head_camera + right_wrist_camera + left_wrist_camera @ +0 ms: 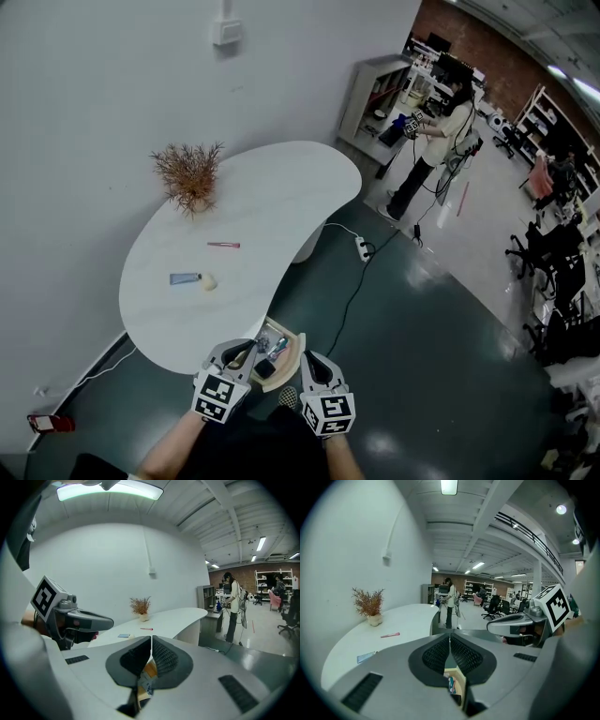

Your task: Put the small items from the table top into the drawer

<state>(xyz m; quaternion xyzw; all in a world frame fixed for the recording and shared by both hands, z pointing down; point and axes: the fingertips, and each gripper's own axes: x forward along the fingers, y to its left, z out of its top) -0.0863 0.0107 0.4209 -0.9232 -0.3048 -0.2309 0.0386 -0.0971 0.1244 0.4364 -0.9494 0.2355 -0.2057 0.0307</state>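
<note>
Bench: white, kidney-shaped, against the wall.
Dried plant: potted, at the bench's far end.
Drawer: wooden, open at the bench's near edge, small items inside.
My left gripper and right gripper: side by side above the drawer, fingers closed on nothing.
Blue tube, pink stick, cream lump: on the bench top; the lump lies just beside the tube.

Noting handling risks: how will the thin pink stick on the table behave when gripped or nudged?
The pink stick looks slim, so probably light, and may roll or skid on the smooth white table if nudged. Lying flat, it gives jaws little height to pinch. Its stiffness cannot be told.
</note>
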